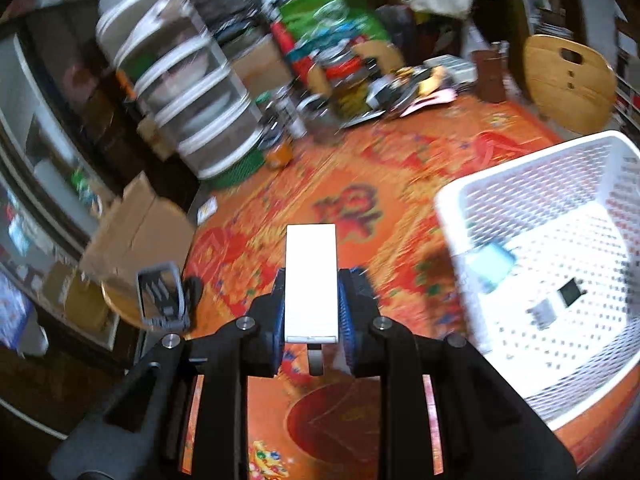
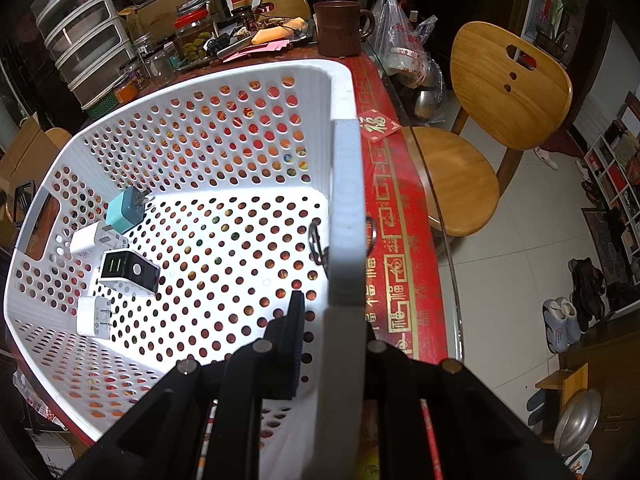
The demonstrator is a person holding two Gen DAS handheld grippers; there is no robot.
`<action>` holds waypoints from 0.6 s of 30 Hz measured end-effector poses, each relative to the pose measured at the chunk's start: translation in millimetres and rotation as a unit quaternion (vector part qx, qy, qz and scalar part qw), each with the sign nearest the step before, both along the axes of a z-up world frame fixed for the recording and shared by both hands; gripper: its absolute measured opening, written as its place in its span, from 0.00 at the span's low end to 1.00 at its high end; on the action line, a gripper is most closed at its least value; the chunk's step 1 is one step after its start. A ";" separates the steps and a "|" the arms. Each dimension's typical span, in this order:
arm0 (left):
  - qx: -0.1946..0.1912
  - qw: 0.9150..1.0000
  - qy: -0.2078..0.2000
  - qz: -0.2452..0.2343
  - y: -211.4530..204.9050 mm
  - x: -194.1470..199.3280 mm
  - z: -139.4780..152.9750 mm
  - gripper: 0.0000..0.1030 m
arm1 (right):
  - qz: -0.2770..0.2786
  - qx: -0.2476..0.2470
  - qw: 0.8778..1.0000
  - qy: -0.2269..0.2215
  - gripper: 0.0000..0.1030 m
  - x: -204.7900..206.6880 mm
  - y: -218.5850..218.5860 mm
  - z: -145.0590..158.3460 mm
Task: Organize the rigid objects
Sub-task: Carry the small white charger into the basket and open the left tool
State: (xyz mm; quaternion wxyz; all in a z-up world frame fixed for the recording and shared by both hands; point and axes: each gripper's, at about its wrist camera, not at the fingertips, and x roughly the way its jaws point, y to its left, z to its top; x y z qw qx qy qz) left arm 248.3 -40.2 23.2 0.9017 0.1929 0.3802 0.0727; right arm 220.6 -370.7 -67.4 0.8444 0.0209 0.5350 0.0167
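Basket, white and perforated, stands on the orange patterned tablecloth. In the left wrist view it lies to the right of the left gripper, near but apart from it. In the right wrist view the right gripper is clenched on the basket's near wall: one finger inside, the other hidden behind the rim.

Inside the basket, four chargers lie against the far side: a black one, a teal one and two white ones.

The left gripper grasps a white block, a charger by judgement; the blue pads press its long sides. Its long axis runs forward along the fingers, and it is held clear of the tablecloth.

Coming move, by judgement: carry the block rightward over the rim, then release. The left hand alone bears it; the right steadies the basket.
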 end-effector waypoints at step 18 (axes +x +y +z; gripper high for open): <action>0.121 0.980 0.118 -0.103 -178.8 32.9 -67.3 0.20 | -0.001 0.001 1.000 0.000 0.12 -1.3 0.0 0.0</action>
